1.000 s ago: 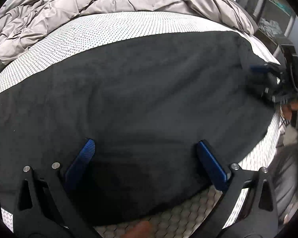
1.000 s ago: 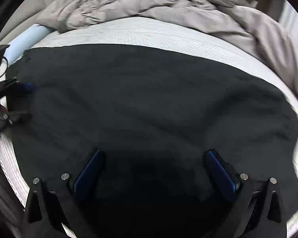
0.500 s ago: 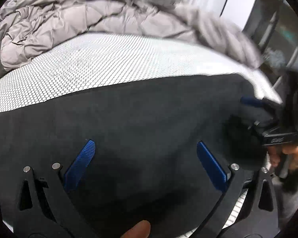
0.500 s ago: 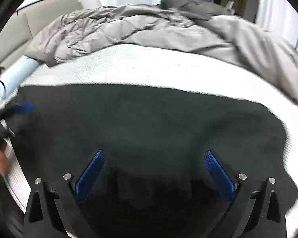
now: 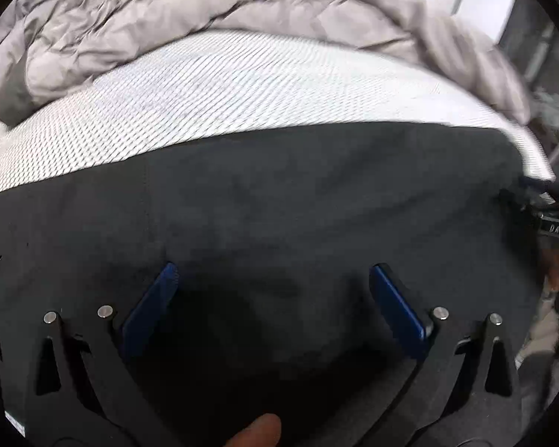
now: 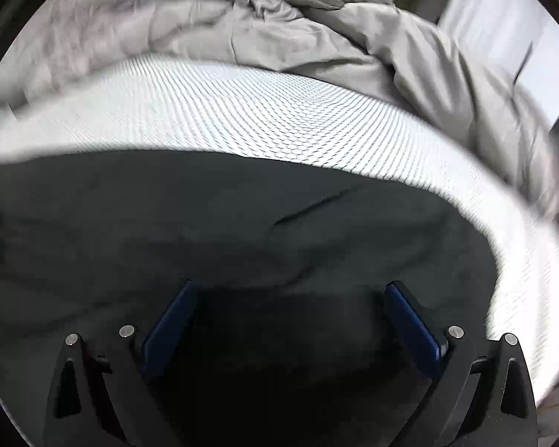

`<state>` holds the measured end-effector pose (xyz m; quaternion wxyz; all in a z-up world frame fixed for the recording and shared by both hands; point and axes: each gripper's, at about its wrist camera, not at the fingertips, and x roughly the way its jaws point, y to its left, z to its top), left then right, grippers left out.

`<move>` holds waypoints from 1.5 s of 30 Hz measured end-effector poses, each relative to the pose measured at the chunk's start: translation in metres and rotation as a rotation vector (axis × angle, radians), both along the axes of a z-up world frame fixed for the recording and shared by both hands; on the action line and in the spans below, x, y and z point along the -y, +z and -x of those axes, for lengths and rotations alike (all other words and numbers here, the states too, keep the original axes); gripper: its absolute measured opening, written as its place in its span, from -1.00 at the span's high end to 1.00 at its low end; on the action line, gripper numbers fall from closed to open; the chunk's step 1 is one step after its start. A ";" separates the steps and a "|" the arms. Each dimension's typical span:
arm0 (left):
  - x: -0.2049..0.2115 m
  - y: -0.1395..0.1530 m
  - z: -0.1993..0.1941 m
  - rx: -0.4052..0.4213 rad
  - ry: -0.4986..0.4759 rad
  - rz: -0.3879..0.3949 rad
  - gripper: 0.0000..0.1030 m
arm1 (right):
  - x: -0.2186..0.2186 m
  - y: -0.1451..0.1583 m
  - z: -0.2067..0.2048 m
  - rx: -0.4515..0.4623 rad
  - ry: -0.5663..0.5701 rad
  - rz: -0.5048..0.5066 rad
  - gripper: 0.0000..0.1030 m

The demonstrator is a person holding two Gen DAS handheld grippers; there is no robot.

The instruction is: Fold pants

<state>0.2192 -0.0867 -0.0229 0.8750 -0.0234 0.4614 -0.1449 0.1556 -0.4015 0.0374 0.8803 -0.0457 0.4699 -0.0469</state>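
The black pants lie spread flat on the white honeycomb-pattern mattress; they also fill the lower half of the right wrist view, with a short crease near the middle. My left gripper is open, its blue pads wide apart low over the cloth, holding nothing. My right gripper is also open and empty over the pants. The right gripper's body shows at the far right edge of the left wrist view, by the pants' end.
A crumpled grey duvet is heaped along the far side of the mattress, also seen in the right wrist view. The mattress edge drops off at the right. Shelving stands beyond the bed's right side.
Both grippers have dropped lower and pulled back toward the near edge, so more mattress and duvet show beyond the pants. Both stay open. The pants lie as before.
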 end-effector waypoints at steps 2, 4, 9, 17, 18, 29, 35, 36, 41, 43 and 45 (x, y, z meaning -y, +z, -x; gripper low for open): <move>0.009 0.009 0.018 0.026 -0.073 0.060 -0.97 | -0.007 0.010 0.018 0.021 0.062 -0.115 -0.99; 0.023 0.006 0.031 0.009 -0.160 0.088 -0.98 | -0.029 0.012 0.034 0.039 0.128 -0.159 -0.99; 0.047 -0.018 0.044 -0.013 -0.247 -0.062 -0.98 | -0.086 -0.023 0.042 -0.081 0.308 -0.070 -0.98; 0.033 -0.013 0.060 -0.008 -0.246 -0.049 -0.98 | -0.011 -0.023 0.082 -0.067 0.188 0.042 -0.98; 0.032 -0.012 0.060 -0.015 -0.232 -0.048 -0.98 | 0.000 -0.022 0.089 -0.060 0.166 0.047 -0.98; 0.101 0.002 0.063 -0.025 -0.312 0.037 -0.97 | -0.032 -0.008 0.103 0.001 0.239 -0.074 -0.99; 0.114 -0.011 0.075 0.004 -0.353 -0.053 -0.98 | -0.051 -0.024 0.112 -0.035 0.305 0.078 -0.99; 0.112 -0.010 0.076 0.007 -0.359 -0.049 -0.98 | -0.040 -0.022 0.116 -0.028 0.260 0.087 -0.99; 0.101 -0.013 0.087 0.015 -0.380 -0.056 -0.98 | 0.044 -0.015 0.134 0.002 -0.056 0.154 -0.99; 0.098 -0.009 0.081 -0.003 -0.374 -0.025 -0.98 | 0.056 -0.012 0.138 0.019 -0.109 0.139 -0.99; 0.087 0.001 0.075 -0.009 -0.352 0.062 -0.97 | 0.048 -0.003 0.143 0.036 -0.102 0.131 -0.99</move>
